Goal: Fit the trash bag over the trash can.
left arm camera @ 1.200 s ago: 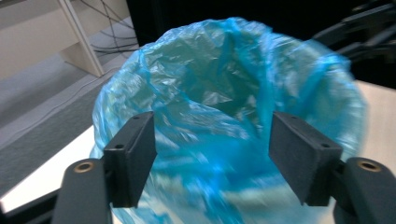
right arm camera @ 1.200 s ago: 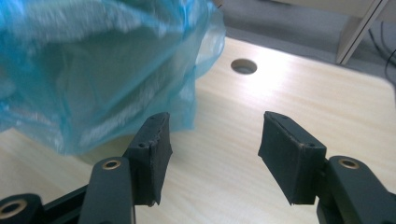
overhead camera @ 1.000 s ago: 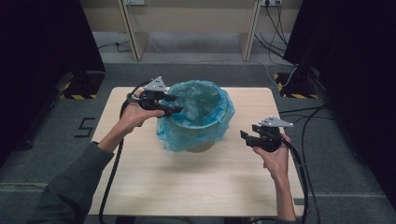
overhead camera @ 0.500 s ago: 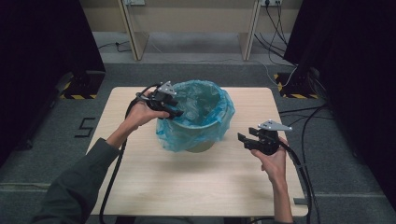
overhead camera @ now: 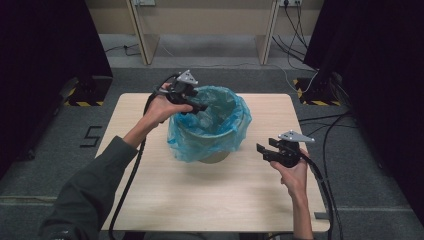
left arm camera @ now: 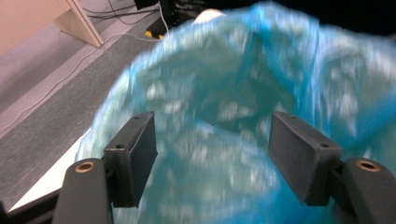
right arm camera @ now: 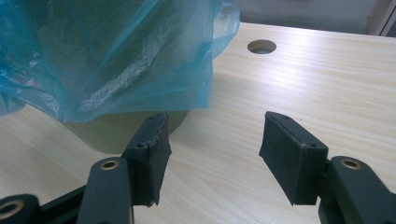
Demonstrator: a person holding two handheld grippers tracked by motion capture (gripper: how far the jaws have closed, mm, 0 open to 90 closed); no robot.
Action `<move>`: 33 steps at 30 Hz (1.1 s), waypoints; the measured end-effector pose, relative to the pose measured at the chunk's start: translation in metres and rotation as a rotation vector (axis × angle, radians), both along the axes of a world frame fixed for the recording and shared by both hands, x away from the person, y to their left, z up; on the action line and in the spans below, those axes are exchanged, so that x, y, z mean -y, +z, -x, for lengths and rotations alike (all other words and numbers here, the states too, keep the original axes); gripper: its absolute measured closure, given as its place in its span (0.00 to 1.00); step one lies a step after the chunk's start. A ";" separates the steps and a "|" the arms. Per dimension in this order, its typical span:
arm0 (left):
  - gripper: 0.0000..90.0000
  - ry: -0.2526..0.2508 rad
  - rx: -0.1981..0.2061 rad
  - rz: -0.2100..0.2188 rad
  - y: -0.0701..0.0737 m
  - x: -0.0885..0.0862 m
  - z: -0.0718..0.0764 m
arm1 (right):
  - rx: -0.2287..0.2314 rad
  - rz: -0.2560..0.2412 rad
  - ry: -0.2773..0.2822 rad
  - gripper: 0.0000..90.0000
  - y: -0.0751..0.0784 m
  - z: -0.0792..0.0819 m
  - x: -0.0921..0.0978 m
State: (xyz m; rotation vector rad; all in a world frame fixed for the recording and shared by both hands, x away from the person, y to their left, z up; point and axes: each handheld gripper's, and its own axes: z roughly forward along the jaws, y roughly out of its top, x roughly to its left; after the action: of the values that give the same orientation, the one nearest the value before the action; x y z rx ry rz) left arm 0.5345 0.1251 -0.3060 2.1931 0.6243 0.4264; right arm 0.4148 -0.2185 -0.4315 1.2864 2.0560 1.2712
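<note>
So the job on the go looks like sorting out the thin, crinkly blue plastic bin liner (overhead camera: 210, 137) that's draped over the round olive-drab waste bin (overhead camera: 214, 156), which sits about mid-table, a bit nearer the far edge of the pale wood-grain table (overhead camera: 165, 200). The left gripper (overhead camera: 200, 107) is at the far-left part of the bin's rim, pointing into the opening; in the left gripper view its jaws stand spread wide with the liner right ahead of them and nothing pinched, though that view is blurry, so I can't tell if a pad is brushing the film. The right gripper (overhead camera: 260, 150) hangs just off the table near the right edge, clear of the bin, jaws also spread and empty; in its own view the liner's skirt (right arm camera: 112, 60) hangs loose over the bin wall (right arm camera: 121, 133). My take on doing this well: the film is slippery, floppy and bunches up, so go for a gathered fold at the rim rather than a single flat layer, and close the flat black pads (left arm camera: 135, 154) squarely on it so it doesn't slide out. The bin looks light and smooth-sided, so I'd guess it'll skate or tip if you tug sideways. Bringing the right one in to steady the wall or grab the opposite rim would help. Pull slowly, since thin plastic stretches and tears. There's also a round cable hole (right arm camera: 261, 46) in the tabletop past the bin, nothing in it.
</note>
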 end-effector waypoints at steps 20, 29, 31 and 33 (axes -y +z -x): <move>0.35 -0.004 -0.047 0.013 -0.019 0.061 -0.029 | -0.017 0.000 0.001 0.46 -0.005 0.000 0.005; 0.34 0.022 -0.126 -0.041 -0.045 0.067 -0.043 | -0.017 -0.004 -0.001 0.46 -0.005 0.000 0.007; 0.34 0.014 -0.141 -0.048 -0.049 0.066 -0.044 | -0.016 -0.004 0.001 0.46 -0.006 0.000 0.007; 0.34 0.010 -0.147 -0.038 -0.051 0.065 -0.044 | -0.018 -0.004 -0.001 0.46 -0.007 0.000 0.008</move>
State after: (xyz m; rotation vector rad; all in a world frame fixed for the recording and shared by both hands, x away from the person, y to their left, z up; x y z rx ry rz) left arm 0.5785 0.0606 -0.3571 2.2730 0.7115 0.2866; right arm 0.4145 -0.2263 -0.4382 1.3052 2.0657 1.2678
